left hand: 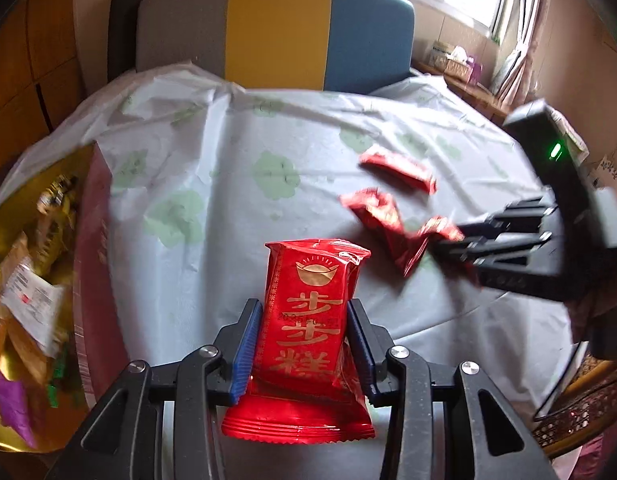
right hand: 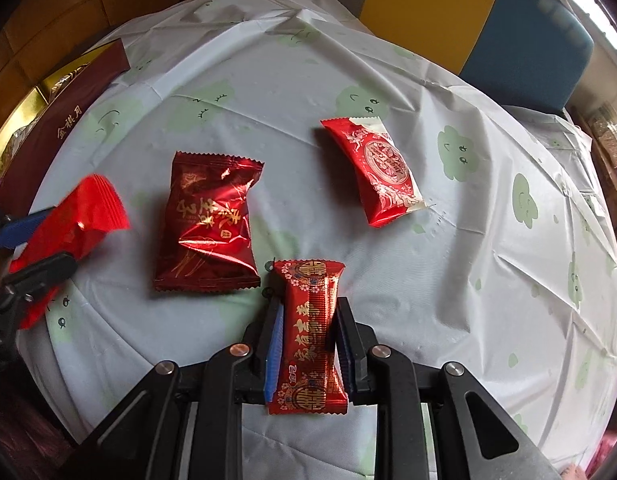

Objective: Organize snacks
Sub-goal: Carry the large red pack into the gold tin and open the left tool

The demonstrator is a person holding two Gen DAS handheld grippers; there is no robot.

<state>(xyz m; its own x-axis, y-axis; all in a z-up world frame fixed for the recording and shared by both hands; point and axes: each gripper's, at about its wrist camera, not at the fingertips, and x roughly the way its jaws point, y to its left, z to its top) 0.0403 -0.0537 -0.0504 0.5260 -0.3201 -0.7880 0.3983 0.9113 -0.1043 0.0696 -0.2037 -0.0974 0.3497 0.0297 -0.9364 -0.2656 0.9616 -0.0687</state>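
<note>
- Left wrist view: the left gripper (left hand: 304,344) is clamped across the middle of a bright red snack packet (left hand: 308,320) with gold characters, held above the tablecloth (left hand: 228,152). The film bows outward between the blue pads (left hand: 244,344), so the wrapper is judged light, soft and slippery; a mid-body grip on the firmer contents looks safer than the crimped end seals.
- Left wrist view, continued: at left lies an open gift box (left hand: 96,240) with a gold interior already holding assorted snacks, the probable destination. At right the right gripper (left hand: 452,240) appears blurred, with a red wrapper at its tips.
- Right wrist view: the right gripper (right hand: 308,332) is closed on a narrow red packet (right hand: 310,332), pinched at its waist and visibly squeezed; the contents may crush under more force.
- Right wrist view, continued: a dark red foil packet (right hand: 208,224) and a red-and-white packet (right hand: 376,172) lie loose and apart on the tablecloth. Both seem light and crinkly, best taken across the short width.
</note>
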